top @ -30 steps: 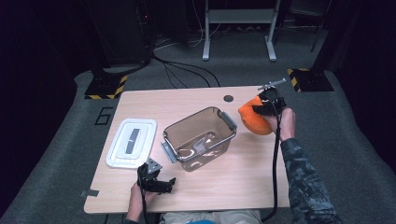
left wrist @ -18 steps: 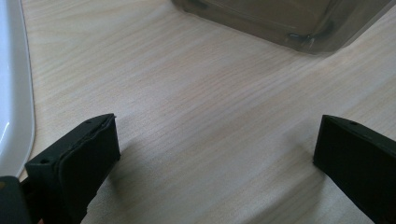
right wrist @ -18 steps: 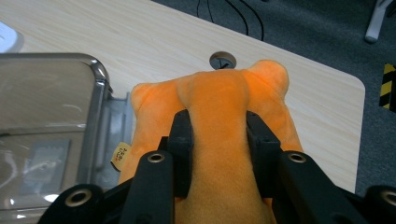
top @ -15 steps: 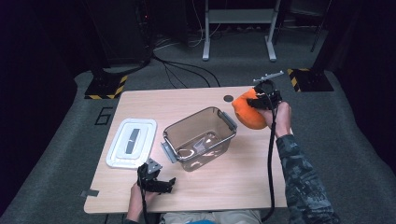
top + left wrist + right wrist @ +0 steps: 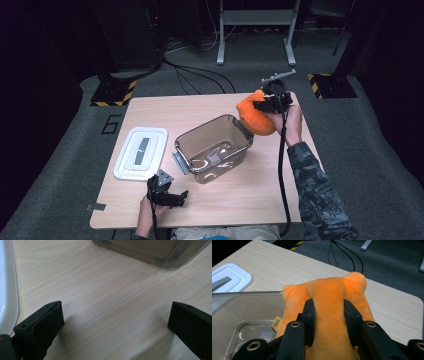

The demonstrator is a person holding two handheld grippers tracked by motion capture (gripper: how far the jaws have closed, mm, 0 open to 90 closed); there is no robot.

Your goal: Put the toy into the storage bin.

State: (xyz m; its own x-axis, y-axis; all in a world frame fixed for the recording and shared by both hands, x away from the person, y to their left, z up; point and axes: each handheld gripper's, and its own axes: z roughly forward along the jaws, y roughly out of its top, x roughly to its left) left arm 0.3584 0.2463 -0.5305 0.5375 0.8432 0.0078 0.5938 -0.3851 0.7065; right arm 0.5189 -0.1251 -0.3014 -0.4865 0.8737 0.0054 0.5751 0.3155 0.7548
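An orange plush toy hangs above the table at the far right rim of a clear plastic bin. My right gripper is shut on the toy, its two black jaws pinching the soft body from both sides. The bin's clear wall lies just below and left of the toy in the right gripper view. My left gripper rests low on the table near the front edge, open, with bare wood between its jaws. The bin's bottom corner is just beyond it.
A white lid with a grey handle lies flat left of the bin, its edge beside my left jaw. The wooden table has bare room at the back left. Cables and a metal stand are on the floor behind.
My right gripper has carried the orange plush toy leftward and toward the bin's rim. The left gripper has stayed still.
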